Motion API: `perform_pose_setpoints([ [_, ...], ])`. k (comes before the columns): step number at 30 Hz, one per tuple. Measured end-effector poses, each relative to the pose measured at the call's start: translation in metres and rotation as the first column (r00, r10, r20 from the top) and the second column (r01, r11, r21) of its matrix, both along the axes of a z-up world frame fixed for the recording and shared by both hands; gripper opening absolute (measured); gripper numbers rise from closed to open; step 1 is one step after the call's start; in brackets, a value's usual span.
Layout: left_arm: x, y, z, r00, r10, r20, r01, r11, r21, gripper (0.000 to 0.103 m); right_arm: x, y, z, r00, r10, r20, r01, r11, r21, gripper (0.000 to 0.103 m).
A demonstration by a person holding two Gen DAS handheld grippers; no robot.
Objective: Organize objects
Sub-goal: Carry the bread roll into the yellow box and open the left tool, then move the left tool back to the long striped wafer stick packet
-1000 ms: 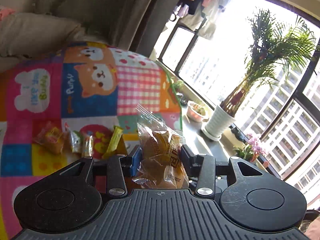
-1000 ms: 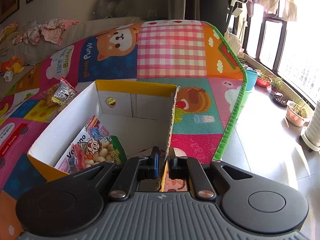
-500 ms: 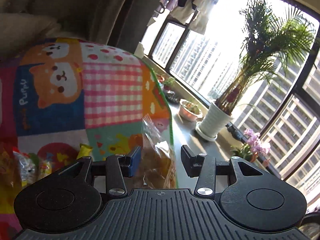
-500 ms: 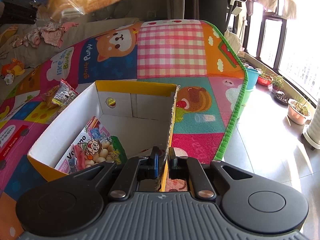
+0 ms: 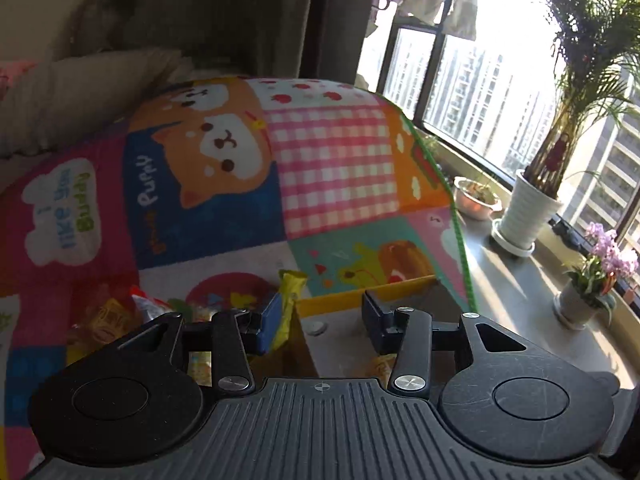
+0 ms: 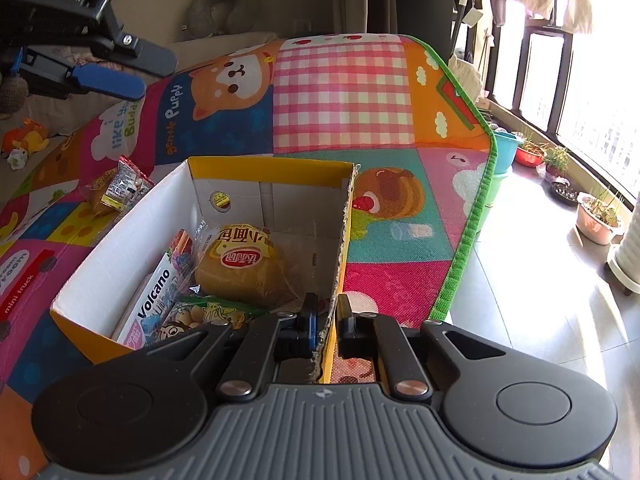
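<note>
A yellow-and-white cardboard box (image 6: 120, 240) sits on the colourful play mat (image 6: 340, 92). Inside lie a wrapped bread bun (image 6: 244, 268), a "Volcano" packet (image 6: 154, 292) and a green snack bag (image 6: 208, 314). My right gripper (image 6: 326, 316) is shut on the box's right wall (image 6: 342, 236). My left gripper (image 5: 324, 316) is open and empty above the box's rim (image 5: 360, 296); it also shows in the right wrist view (image 6: 100, 76), high at the upper left. Loose snack packets (image 5: 120, 320) and a yellow stick pack (image 5: 290, 300) lie on the mat left of the box.
More packets (image 6: 116, 190) lie on the mat beside the box's left wall. Potted plants (image 5: 532, 204) and a flower pot (image 5: 588, 292) stand on the tiled floor by the window. A sofa with cushions (image 5: 80, 92) is behind the mat.
My left gripper carried the bread bun over the box and opened; the bun now lies inside the box. My right gripper has stayed shut on the box wall.
</note>
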State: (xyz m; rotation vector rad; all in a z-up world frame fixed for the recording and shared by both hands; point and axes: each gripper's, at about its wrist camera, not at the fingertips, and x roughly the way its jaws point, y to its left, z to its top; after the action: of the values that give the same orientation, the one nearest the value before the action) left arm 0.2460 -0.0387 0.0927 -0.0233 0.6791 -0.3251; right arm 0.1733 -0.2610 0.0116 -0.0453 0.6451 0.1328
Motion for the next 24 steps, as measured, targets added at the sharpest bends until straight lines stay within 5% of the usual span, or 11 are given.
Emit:
perform_pose_setpoints([
  [11,-0.030,0.046,-0.030,0.995,0.065,-0.073,-0.054,0.988,0.142,0.048,-0.002,0.000,0.006,1.000,-0.003,-0.003,0.003,1.000,-0.004,0.009],
  [24,-0.045,0.084,-0.054,0.980,0.111,-0.162,-0.095,0.990,0.103,0.048,-0.001,0.003,0.017,1.000,-0.020,-0.016,0.020,1.000,-0.022,0.009],
])
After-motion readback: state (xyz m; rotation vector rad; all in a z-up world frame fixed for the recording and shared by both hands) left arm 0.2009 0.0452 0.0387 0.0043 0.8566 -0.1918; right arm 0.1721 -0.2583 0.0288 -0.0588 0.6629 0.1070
